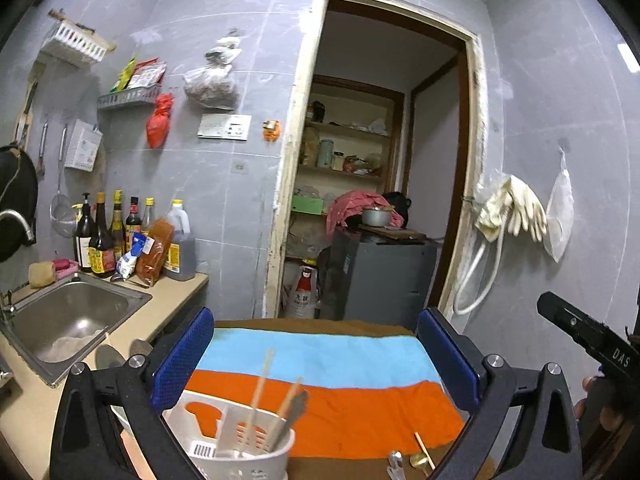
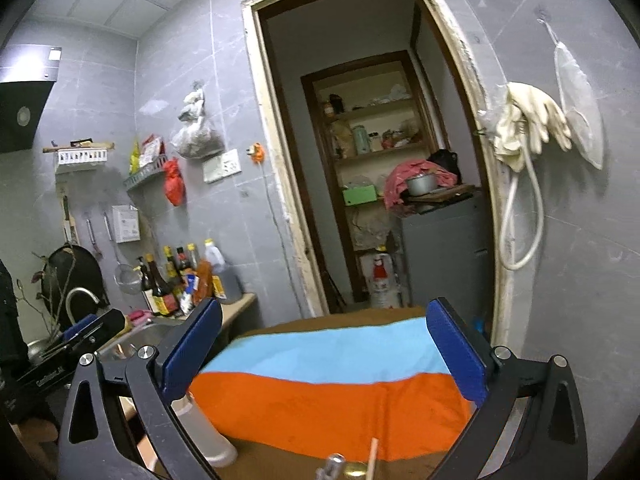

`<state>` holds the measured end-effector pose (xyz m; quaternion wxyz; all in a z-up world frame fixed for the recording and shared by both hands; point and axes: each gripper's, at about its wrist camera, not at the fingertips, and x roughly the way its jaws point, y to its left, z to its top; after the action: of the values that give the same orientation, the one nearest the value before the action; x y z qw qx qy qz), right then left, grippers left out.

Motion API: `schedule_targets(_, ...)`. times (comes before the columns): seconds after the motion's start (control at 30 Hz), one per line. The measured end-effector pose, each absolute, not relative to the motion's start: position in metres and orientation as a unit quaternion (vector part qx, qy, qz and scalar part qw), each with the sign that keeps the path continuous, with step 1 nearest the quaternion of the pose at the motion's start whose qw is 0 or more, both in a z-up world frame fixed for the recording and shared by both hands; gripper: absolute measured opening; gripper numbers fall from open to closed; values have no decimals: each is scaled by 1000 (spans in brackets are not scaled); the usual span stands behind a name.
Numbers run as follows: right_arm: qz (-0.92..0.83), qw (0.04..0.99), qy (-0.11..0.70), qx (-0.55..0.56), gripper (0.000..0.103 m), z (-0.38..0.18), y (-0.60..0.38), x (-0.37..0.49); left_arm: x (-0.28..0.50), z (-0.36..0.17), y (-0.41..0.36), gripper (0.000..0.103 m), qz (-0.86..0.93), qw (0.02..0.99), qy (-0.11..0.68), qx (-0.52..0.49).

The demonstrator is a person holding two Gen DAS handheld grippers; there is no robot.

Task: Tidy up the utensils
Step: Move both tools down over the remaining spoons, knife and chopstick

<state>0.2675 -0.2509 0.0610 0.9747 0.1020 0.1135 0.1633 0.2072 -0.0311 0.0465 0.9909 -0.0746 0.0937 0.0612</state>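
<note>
A white utensil holder (image 1: pixel 236 436) stands at the near left of the striped cloth (image 1: pixel 320 368), with chopsticks (image 1: pixel 262 384) and a grey utensil (image 1: pixel 298 404) upright in it. My left gripper (image 1: pixel 316 356) is open and empty above the holder. Loose utensils lie at the cloth's near edge: a chopstick (image 1: pixel 424 450), a gold spoon (image 1: pixel 418 460) and a metal handle (image 1: pixel 396 464). My right gripper (image 2: pixel 324 352) is open and empty above the cloth (image 2: pixel 328 392); the chopstick (image 2: pixel 373 460), the gold piece (image 2: pixel 356 472) and the metal handle (image 2: pixel 334 464) show at the bottom edge. The holder (image 2: pixel 204 432) is at its left.
A steel sink (image 1: pixel 68 320) and a counter with sauce bottles (image 1: pixel 120 236) lie to the left. A doorway (image 1: pixel 380 160) to a pantry with a grey cabinet (image 1: pixel 380 272) is ahead. Rubber gloves (image 1: pixel 512 208) hang on the right wall. The right gripper's body (image 1: pixel 588 336) shows at the right.
</note>
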Motion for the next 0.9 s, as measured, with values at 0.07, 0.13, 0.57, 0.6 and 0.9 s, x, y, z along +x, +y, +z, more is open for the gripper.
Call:
schedule_targets(0.07, 158, 974, 123, 104, 100, 55, -261, 268, 208, 42, -42, 103, 56, 991, 101, -66)
schedule_targets(0.13, 152, 973, 136, 105, 101, 46, -270, 269, 209, 36, -50, 103, 49, 990, 115, -65)
schedule_targets(0.57, 160, 945, 253, 132, 100, -35, -313, 288, 218, -19, -83, 103, 17, 968, 239, -70)
schedule_targets(0.6, 162, 942, 262, 136, 100, -41, -314, 290, 220, -23, -84, 103, 11, 966, 248, -75)
schedule_targets(0.9, 183, 912, 340, 140, 90, -97, -309, 312, 241, -62, -85, 101, -8, 942, 318, -104)
